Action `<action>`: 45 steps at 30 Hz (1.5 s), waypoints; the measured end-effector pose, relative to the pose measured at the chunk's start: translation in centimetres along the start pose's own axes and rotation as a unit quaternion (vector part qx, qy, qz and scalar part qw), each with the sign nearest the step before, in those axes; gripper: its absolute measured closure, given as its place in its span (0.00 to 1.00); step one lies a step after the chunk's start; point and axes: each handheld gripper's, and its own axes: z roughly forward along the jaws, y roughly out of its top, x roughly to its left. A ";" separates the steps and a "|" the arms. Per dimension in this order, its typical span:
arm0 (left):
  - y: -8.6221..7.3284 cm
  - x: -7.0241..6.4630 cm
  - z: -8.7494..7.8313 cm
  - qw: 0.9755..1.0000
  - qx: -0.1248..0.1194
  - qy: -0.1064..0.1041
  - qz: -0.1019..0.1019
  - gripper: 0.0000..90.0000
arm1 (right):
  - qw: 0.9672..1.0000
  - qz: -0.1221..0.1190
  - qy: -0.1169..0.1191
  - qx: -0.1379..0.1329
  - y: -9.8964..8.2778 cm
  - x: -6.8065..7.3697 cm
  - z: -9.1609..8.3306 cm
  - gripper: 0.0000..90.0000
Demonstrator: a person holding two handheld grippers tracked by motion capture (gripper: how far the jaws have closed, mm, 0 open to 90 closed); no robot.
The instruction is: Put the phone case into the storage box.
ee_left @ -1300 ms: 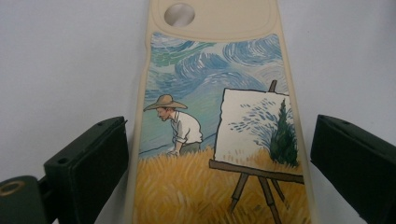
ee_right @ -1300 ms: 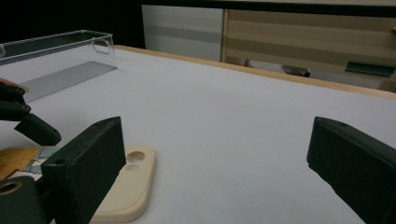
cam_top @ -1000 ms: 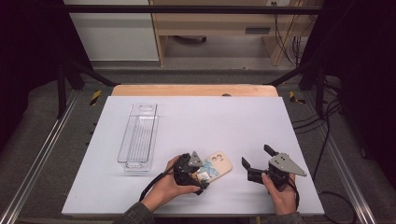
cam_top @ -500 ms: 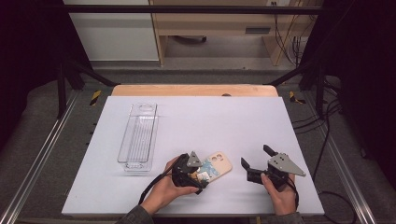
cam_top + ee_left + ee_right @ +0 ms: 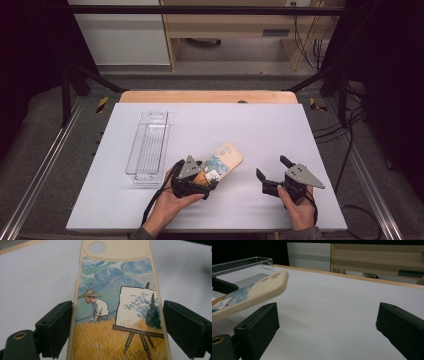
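Left gripper (image 5: 197, 180) clamped on phone case (image 5: 224, 161), now raised off the table (image 5: 280, 125) (right of clear tray (image 5: 148, 145)). Right gripper (image 5: 272, 175) wide open, unmoved.

Left gripper (image 5: 200, 176) fingers clamped; right gripper (image 5: 272, 172) fingers spread apart.

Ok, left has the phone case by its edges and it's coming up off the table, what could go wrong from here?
1. The left gripper pinches the phone case only at its lower end across the smooth side edges; the long free end could sag or twist out.
2. The case tilts up toward the clear tray; a swing that way might clip its wall.
3. The right gripper stands open close by, so a careless handover could knock the case.
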 end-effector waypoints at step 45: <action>0.7 -0.6 -3.5 0.991 -0.117 0.071 0.008 0.12 | 0.989 0.055 0.127 0.054 7.0 6.4 3.1 0.07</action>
